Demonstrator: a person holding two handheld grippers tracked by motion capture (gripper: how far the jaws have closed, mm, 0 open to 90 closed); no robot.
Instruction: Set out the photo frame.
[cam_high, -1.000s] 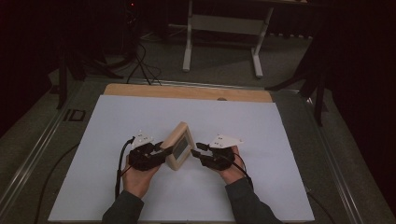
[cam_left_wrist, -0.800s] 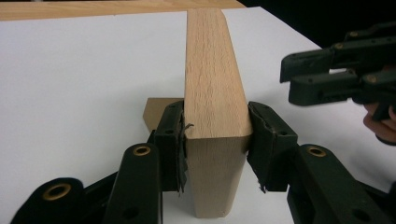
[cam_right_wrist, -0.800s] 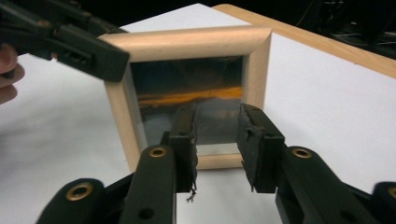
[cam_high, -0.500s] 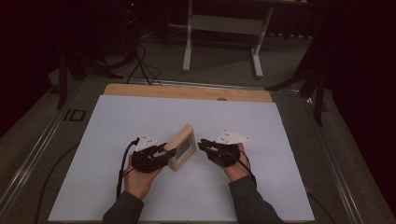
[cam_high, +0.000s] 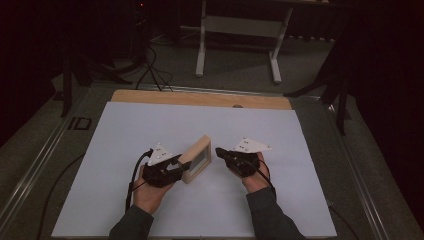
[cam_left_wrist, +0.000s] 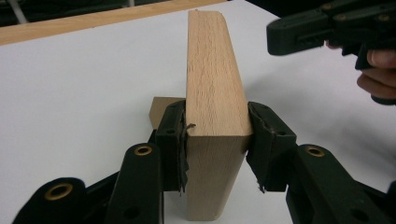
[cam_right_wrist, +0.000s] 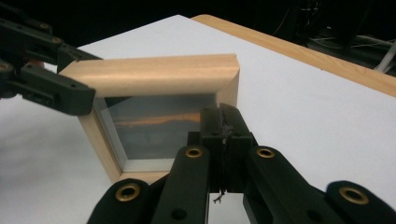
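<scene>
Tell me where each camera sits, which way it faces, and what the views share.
High view: above the person's side of the table, looking forward and down; forearms, hands, left gripper and right gripper show.
Left gripper view: rides the left gripper, looking along its fingers clamped on the wooden frame; the right gripper sits at upper right.
Right gripper view: rides the right gripper, fingers shut together, facing the frame's glass front.
Shared: all three show the frame standing on edge on the white sheet.
</scene>
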